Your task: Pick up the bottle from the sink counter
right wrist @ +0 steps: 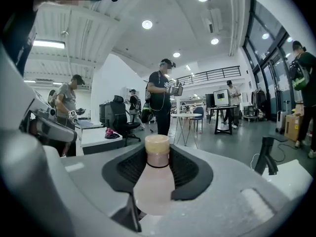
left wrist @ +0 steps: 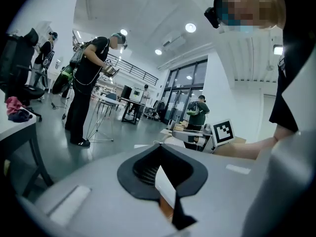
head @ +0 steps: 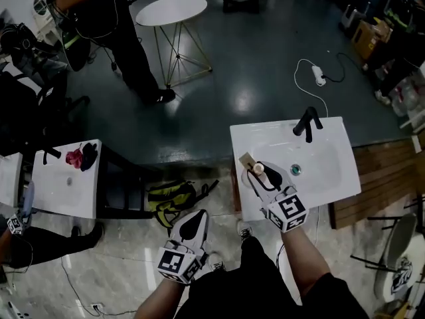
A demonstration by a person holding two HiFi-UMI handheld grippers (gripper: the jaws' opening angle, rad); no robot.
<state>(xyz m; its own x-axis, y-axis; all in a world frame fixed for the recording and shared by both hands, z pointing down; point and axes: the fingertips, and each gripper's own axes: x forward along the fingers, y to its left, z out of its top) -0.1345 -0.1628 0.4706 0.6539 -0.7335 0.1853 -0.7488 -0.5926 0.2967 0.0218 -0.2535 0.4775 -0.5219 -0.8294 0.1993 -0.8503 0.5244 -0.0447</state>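
Two tongs are in play, but only the right tongs (head: 259, 176) are clamped on the bottle (head: 257, 169). It is held upright, cap uppermost, at the worktop (head: 332, 178) edge, left of the tap (head: 307, 123). The left tongs (head: 192, 226) are closed on nothing, well away from the tap and off the worktop. A straight lift is judged to be called for. The pads round the bottle are shown only in the right gripper view; the base is hidden everywhere.
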